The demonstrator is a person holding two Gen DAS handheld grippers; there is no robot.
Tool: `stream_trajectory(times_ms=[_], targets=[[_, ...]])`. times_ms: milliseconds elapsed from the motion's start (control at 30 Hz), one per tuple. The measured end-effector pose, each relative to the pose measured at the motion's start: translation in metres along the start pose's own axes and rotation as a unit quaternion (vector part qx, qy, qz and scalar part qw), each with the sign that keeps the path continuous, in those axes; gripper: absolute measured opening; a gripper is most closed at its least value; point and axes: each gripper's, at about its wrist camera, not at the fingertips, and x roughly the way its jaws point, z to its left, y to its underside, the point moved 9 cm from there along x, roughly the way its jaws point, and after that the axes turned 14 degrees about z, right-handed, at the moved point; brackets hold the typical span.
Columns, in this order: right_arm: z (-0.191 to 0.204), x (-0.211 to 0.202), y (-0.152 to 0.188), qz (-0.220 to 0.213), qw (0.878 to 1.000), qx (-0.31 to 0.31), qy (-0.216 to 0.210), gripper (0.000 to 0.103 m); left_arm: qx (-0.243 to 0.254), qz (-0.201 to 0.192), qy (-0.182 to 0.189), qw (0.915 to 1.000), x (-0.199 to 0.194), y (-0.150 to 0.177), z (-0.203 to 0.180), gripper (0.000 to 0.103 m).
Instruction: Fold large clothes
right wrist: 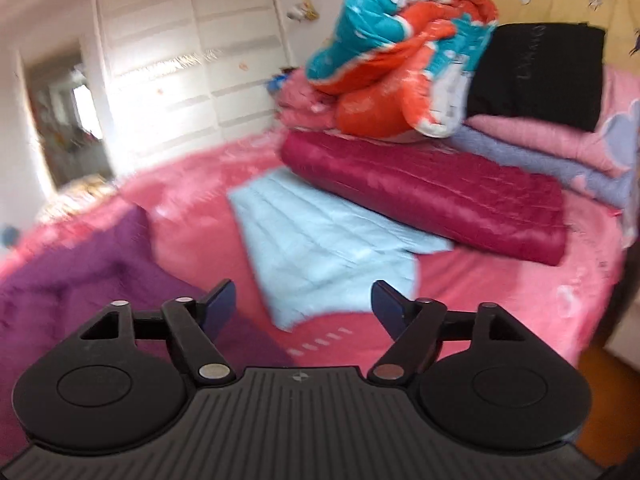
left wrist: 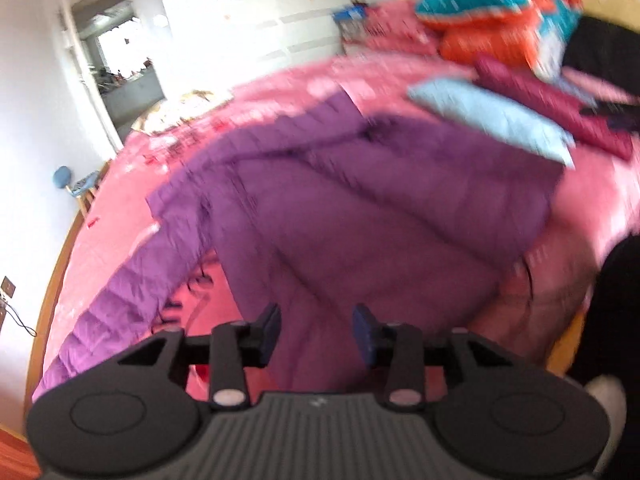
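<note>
Purple puffer jacket (left wrist: 360,200) lies spread across the pink bedspread (left wrist: 132,208), one sleeve trailing toward the bed's near-left edge; from my left wrist view it fills the middle of the frame, though motion blur softens the quilting. My left gripper (left wrist: 316,330) hangs over the jacket's lower part with its jaws parted and nothing between them. My right gripper (right wrist: 303,306) is spread wide and also empty, over the bedspread just beside the jacket's edge (right wrist: 80,280). Ahead of it I see a folded light blue quilted garment (right wrist: 320,240) lying flat, its far edge tucked under a folded magenta jacket (right wrist: 432,196). Behind those sits a bundled teal and orange quilt (right wrist: 400,52), with a black folded garment (right wrist: 536,76) on top of pink and lavender blankets (right wrist: 540,148).
</note>
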Motion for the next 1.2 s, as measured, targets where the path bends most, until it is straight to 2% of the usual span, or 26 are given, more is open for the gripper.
stream_trajectory(times_ms=[100, 167, 233, 433, 633, 800, 900, 1033, 1100, 1200], targets=[[0.034, -0.007, -0.009, -0.013, 0.999, -0.017, -0.049, 0.1, -0.031, -0.037, -0.008, 0.9988, 0.014, -0.031, 0.011, 0.045], [0.06, -0.008, -0.015, -0.013, 0.996, -0.034, -0.078, 0.101, -0.056, -0.063, -0.014, 0.9963, 0.03, -0.052, 0.02, 0.054], [0.09, -0.006, -0.019, -0.006, 0.993, -0.051, -0.107, 0.103, -0.09, -0.081, -0.013, 0.9926, 0.049, -0.068, 0.03, 0.059], [0.169, 0.011, -0.029, 0.007, 0.981, -0.112, -0.158, 0.103, -0.225, -0.071, -0.021, 0.9715, 0.131, -0.09, 0.083, 0.059], [0.253, 0.044, -0.035, 0.034, 0.963, -0.169, -0.209, 0.103, -0.312, -0.067, -0.003, 0.9479, 0.181, -0.086, 0.135, 0.059], [0.358, 0.08, -0.029, 0.032, 0.931, -0.266, -0.248, 0.103, -0.364, -0.07, 0.032, 0.9283, 0.209, -0.066, 0.162, 0.059], [0.426, 0.103, -0.01, 0.018, 0.909, -0.338, -0.243, 0.103, -0.376, -0.079, 0.038, 0.9226, 0.221, -0.062, 0.173, 0.059], [0.497, 0.127, 0.006, -0.006, 0.882, -0.406, -0.241, 0.095, -0.376, -0.086, 0.035, 0.9218, 0.227, -0.061, 0.176, 0.059], [0.531, 0.144, 0.016, -0.009, 0.866, -0.438, -0.242, 0.086, -0.381, -0.083, 0.034, 0.9204, 0.23, -0.059, 0.179, 0.059], [0.575, 0.165, 0.04, -0.011, 0.845, -0.477, -0.242, 0.079, -0.399, -0.083, 0.053, 0.9115, 0.234, -0.055, 0.185, 0.059]])
